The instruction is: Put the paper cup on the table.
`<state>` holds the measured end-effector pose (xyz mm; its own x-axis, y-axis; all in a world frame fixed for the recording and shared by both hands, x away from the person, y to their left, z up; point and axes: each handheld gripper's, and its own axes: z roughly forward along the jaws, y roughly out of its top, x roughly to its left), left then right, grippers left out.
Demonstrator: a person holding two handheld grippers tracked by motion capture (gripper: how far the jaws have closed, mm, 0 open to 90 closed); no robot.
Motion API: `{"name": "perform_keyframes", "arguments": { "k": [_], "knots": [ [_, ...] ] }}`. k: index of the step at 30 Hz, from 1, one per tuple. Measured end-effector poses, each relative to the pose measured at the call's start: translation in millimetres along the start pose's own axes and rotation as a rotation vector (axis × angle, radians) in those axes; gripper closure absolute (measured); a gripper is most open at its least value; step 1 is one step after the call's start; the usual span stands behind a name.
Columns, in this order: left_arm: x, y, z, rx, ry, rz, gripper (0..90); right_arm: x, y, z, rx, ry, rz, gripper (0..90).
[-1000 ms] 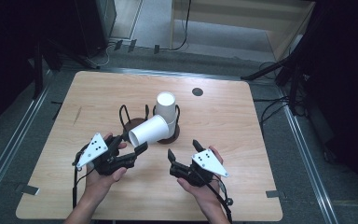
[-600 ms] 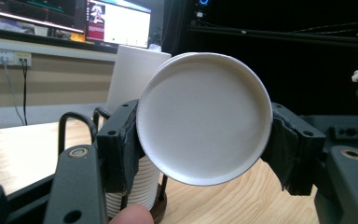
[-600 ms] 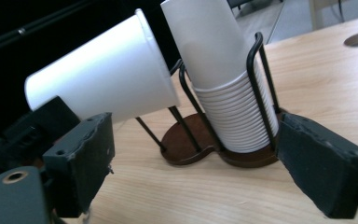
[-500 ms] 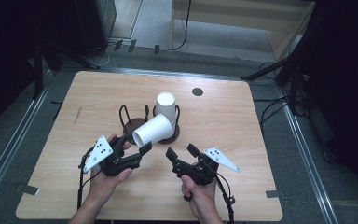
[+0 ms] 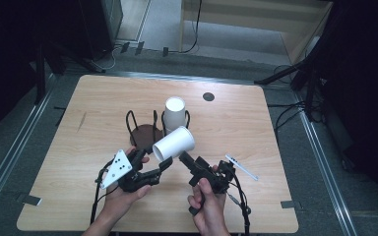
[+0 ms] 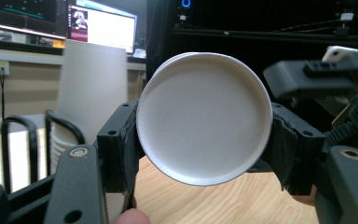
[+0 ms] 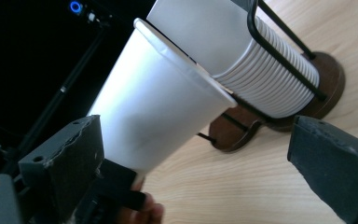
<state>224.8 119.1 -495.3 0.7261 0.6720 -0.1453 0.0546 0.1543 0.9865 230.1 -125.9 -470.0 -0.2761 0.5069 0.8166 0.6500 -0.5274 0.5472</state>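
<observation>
My left gripper [image 5: 155,160] [image 6: 205,140] is shut on the base of a white paper cup [image 5: 174,142] [image 6: 204,119]. The cup is held tilted above the table, mouth up and to the right. My right gripper [image 5: 193,163] [image 7: 200,144] stands open just right of it, and its jaws straddle the cup [image 7: 154,102] without touching. Behind is a stack of white cups [image 5: 175,114] [image 7: 256,65] [image 6: 91,88], upside down in a black wire holder with a brown base [image 7: 328,79].
A second wire holder [image 5: 142,129] with a bare brown base stands left of the stack. A dark round spot [image 5: 208,97] marks the far side of the wooden table [image 5: 275,196]. Cables and stands crowd the floor beyond the table.
The left gripper has carried the cup a little to the right. The right gripper has turned and closed in on the cup from the right, jaws still apart.
</observation>
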Motion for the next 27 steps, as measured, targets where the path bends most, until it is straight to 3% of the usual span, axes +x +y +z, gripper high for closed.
{"name": "perform_keyframes", "arguments": {
  "k": [7,8,10,17,27],
  "knots": [
    [-9.3,-6.6,7.0,0.011,-0.005,0.012,34.8,-2.7,1.6,-2.5,0.001,0.007,0.092,3.6],
    [-11.6,-8.6,8.5,0.017,-0.006,0.016,34.8,-5.8,1.6,-2.1,0.009,-0.004,0.141,3.8],
    [-12.7,-9.6,9.4,0.02,-0.008,0.019,34.8,-7.9,1.2,-1.7,0.014,0.002,0.177,3.8],
    [-22.4,-16.3,14.0,0.042,-0.026,0.035,34.8,-10.9,-0.4,0.2,0.019,0.016,0.219,3.8],
    [-34.7,-23.2,19.0,0.06,-0.034,0.083,34.7,-19.9,1.3,-0.5,0.016,0.026,0.325,6.1]
  ]
}}
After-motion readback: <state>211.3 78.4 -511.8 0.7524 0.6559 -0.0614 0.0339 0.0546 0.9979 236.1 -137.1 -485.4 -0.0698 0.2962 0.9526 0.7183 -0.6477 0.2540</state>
